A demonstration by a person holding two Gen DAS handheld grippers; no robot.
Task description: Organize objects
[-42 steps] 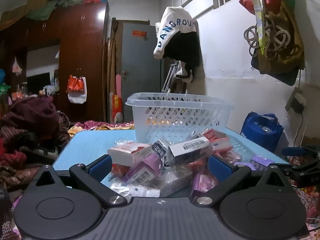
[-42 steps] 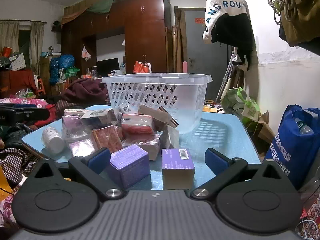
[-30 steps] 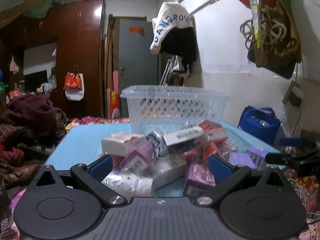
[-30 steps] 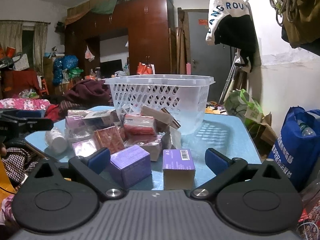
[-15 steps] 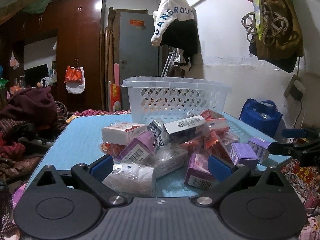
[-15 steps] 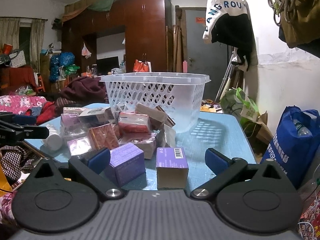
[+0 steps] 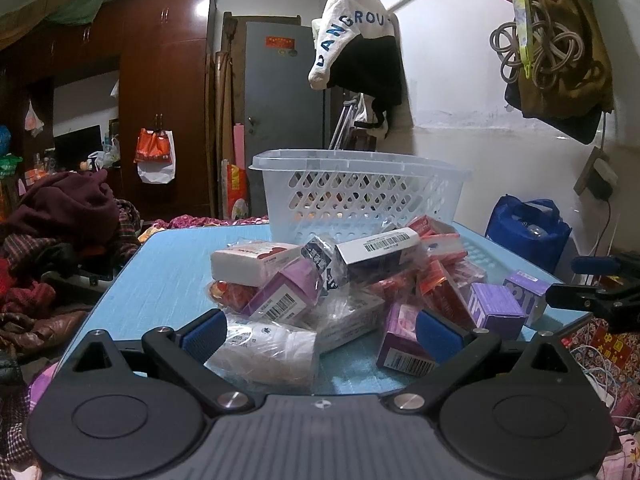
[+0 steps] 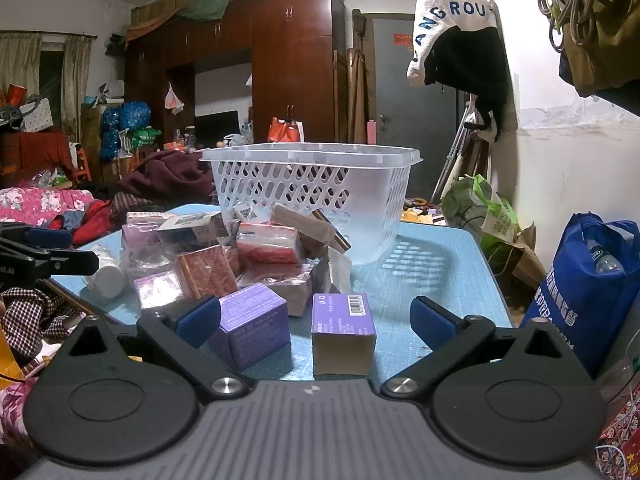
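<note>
A pile of small boxes and wrapped packets (image 7: 344, 280) lies on a blue table (image 7: 172, 276) in front of a white plastic basket (image 7: 360, 196). My left gripper (image 7: 320, 334) is open and empty at the table's near edge, a wrapped white bottle (image 7: 268, 350) just ahead of it. My right gripper (image 8: 316, 320) is open and empty at another edge; two purple boxes (image 8: 254, 324) (image 8: 342, 332) stand between its fingers' line. The basket (image 8: 312, 196) and pile (image 8: 240, 252) also show in the right wrist view.
A blue bag (image 8: 588, 292) stands on the floor right of the table. Heaped clothes (image 7: 64, 216) lie to the left. A wardrobe (image 7: 160, 96) and door (image 7: 280, 120) are behind. The other gripper shows at each view's edge (image 7: 596, 292) (image 8: 40, 256).
My left gripper has pulled back and risen a little, so more of the pile and the wrapped bottle show. My right gripper has barely moved.
</note>
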